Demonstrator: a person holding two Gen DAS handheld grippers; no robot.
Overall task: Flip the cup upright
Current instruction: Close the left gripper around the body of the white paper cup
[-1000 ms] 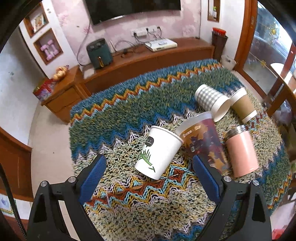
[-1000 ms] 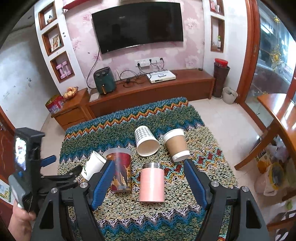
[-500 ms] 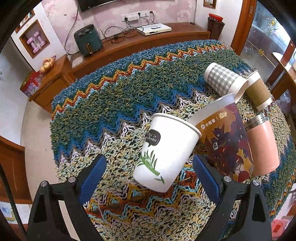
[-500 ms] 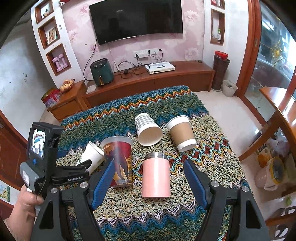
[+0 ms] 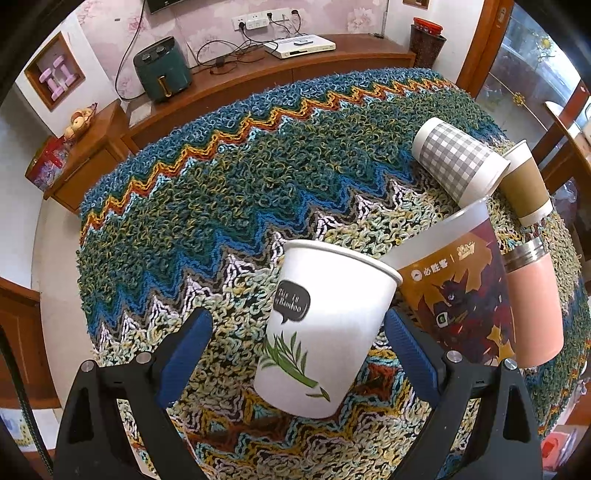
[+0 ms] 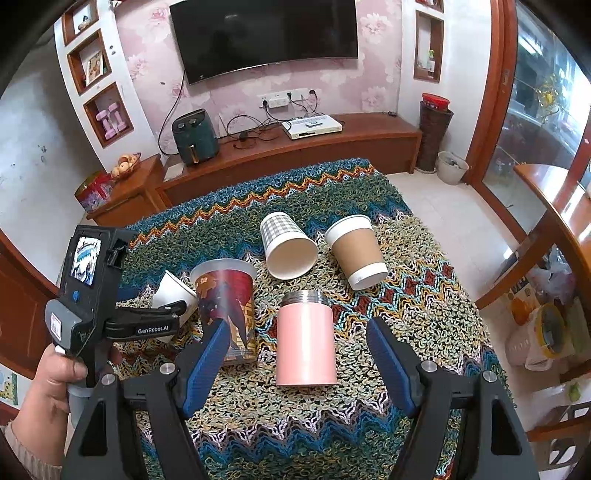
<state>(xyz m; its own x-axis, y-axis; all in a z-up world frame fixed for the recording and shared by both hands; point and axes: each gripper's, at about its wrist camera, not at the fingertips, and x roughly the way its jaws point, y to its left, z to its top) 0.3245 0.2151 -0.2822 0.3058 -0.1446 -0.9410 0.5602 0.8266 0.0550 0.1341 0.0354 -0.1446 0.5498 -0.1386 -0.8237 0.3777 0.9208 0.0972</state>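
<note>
White cup (image 5: 325,328): lies tilted on the knitted cloth (image 5: 229,206), rim toward 1 o'clock, base toward 7 o'clock; printed with a dark speech bubble and green bamboo leaves.
Left gripper (image 5: 297,350): jaws spread wide, one blue pad at 9 o'clock of the white cup, the other at 3 o'clock; the cup sits between them, and contact cannot be told on either side.
Right gripper (image 6: 295,362): jaws released and wide apart, hanging over the near part of the cloth with the pink tumbler (image 6: 304,339) between the pads, untouched.
Neighbour: the printed plastic cup (image 5: 461,291) lies just at 3 o'clock of the white cup, the white cup's rim overlapping it in the left wrist view.
Other containers: checked cup (image 6: 286,245) on its side, mouth facing the camera and showing a bare white inside; brown sleeved cup (image 6: 356,251) on its side at 3 o'clock of it. Insides of the rest are not visible.
Left wrist view only: the lettering and leaf print on the white cup.
Right wrist view only: the person's left hand (image 6: 48,391) around the left gripper's handle, its small screen, the television (image 6: 264,33), and the white cup mostly hidden behind that gripper's fingers.
</note>
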